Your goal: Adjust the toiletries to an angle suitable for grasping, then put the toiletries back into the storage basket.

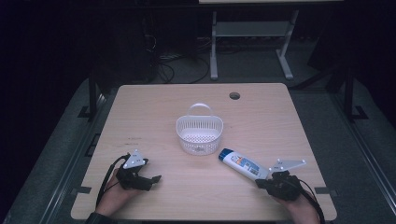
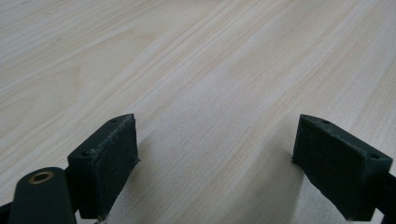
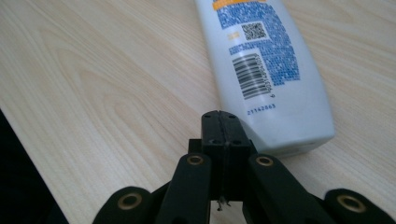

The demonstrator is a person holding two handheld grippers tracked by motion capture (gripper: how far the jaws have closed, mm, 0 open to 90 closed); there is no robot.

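a: where's the bottle (image 1: 241,163)?

b: lying flat on the table (image 1: 154,107), at about 4 o'clock from the basket (image 1: 199,134), cap end just beside the basket, base pointing to 4 o'clock.

a: and the right gripper (image 1: 262,182)?

b: at the bottle's base, jaws pressed together with nothing between them. in the right gripper view the tips (image 3: 221,120) sit right at the base's edge; i can't tell if they touch it.

a: left gripper (image 1: 152,179)?

b: at 7 o'clock from the basket, well apart from it, jaws wide apart over bare wood, holding nothing.
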